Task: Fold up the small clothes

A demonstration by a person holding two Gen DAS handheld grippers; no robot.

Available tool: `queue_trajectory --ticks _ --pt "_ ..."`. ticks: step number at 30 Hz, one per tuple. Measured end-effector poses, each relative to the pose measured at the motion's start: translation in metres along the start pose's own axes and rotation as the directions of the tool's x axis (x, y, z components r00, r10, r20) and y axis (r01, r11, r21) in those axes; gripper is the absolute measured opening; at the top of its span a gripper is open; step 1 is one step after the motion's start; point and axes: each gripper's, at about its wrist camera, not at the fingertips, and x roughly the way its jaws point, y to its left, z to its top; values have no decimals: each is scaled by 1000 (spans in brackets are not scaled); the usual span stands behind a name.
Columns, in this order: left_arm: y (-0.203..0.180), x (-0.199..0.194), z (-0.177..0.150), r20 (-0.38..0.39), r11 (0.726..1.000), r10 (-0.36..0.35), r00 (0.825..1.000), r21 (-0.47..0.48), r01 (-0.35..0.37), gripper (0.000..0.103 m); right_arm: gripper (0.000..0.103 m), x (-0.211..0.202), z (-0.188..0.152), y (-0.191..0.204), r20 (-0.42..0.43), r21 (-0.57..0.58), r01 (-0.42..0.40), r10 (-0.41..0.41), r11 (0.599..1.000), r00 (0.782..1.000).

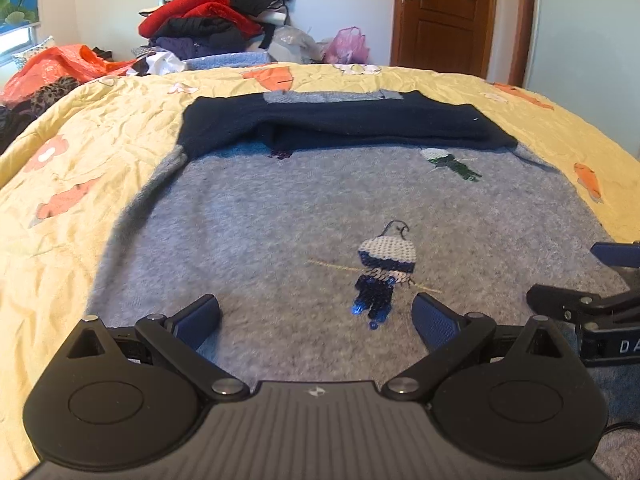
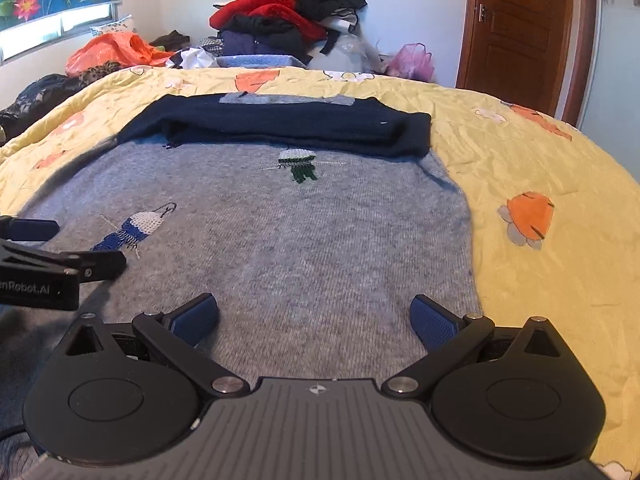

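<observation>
The grey sweater [image 2: 280, 232] lies flat on the bed [image 2: 540, 152], navy sleeves [image 2: 280, 128] folded across — left gripper [image 1: 316, 316] and right gripper [image 2: 314, 314] hover with jaws apart, likely poised for its near hem.

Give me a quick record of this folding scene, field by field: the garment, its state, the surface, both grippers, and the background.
garment: grey sweater with navy sleeves
state: lying flat, sleeves folded across the far end
surface: yellow floral bedspread
left hand-held gripper: open, over the near hem
right hand-held gripper: open, over the near hem
background: clothes pile, wooden door
</observation>
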Motion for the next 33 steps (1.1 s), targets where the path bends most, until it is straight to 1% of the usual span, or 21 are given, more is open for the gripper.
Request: queue_trajectory --ticks 2,5,8,10,13,18,22,24,26,28,29,32,33 --pt "0 -7 -2 -15 1000 29 999 -10 -30 103 103 -1 -1 -1 2 3 -3 3 1000 1000" --pt "3 -18 -11 -26 999 26 999 -19 -27 103 103 -2 -2 -2 3 4 -4 4 1000 1000" --pt "5 -22 -23 12 1000 13 1000 -1 -13 103 103 -2 -2 -2 3 4 -4 4 1000 1000" --pt "7 -19 -20 8 1000 1 1000 -11 -1 103 103 -3 -2 -1 2 3 1 -1 1000 1000" --pt "5 -18 -19 9 1000 4 1000 -7 -4 103 103 -13 -6 2 -8 10 30 -30 1000 1000" --pt "5 -17 -19 10 1000 2 1000 -9 -2 103 103 -36 -28 4 0 -3 7 -7 1000 1000" --pt "5 -17 -19 9 1000 3 1000 -8 -3 103 103 -31 -25 3 -2 -1 0 0 1000 1000" --pt "4 -19 -19 2 1000 18 1000 -8 -18 103 103 -29 -24 4 -3 -4 -4 4 1000 1000" --pt "1 -27 -21 -23 998 51 998 -27 -51 103 103 -29 -24 3 -2 -3 -8 8 1000 1000" --pt "-2 -37 -28 -38 998 43 998 -36 -45 103 103 -29 -25 2 0 -1 -10 10 1000 1000" --pt "-3 -40 -33 -31 999 40 999 -27 -41 103 103 -29 -25 2 0 -1 -10 10 1000 1000" --pt "-3 -45 -47 31 1000 26 999 -5 -26 103 103 -29 -24 3 0 -2 -8 8 1000 1000" --pt "-1 -44 -46 26 1000 14 1000 -16 -13 103 103 -29 -24 3 0 -3 -7 7 1000 1000"
